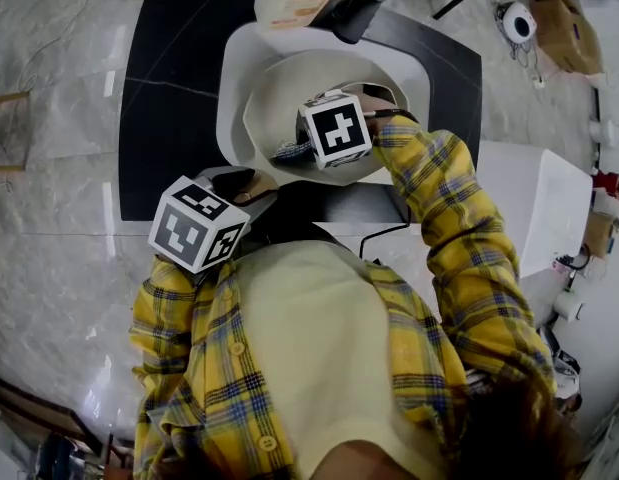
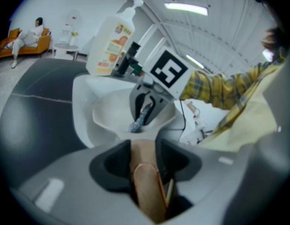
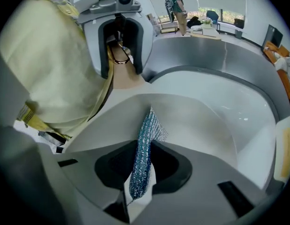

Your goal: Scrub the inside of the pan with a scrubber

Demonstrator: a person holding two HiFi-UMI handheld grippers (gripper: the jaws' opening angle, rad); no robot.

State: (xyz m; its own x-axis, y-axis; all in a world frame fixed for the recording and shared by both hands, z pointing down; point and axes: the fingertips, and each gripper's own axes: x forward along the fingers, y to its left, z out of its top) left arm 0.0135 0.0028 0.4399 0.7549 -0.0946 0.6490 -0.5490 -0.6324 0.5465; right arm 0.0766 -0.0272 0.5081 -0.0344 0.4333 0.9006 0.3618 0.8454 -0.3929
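"Any writing to read?"
"Only the bottle's (image 2: 109,39) label has print: orange pictures, and text too blurred to read."
"Where's the scrubber (image 3: 144,149)?"
"Inside the pan (image 1: 289,88), pinched between the right gripper's (image 3: 140,172) jaws, with its free end down against the pan's inside."
"And the left gripper (image 2: 147,172)?"
"Its jaws are clamped on the pan's wooden handle (image 2: 147,191), on the person's side."

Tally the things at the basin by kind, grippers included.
pan: 1
scrubber: 1
pump bottle: 1
basin: 1
grippers: 2, the left gripper and the right gripper
Total: 6
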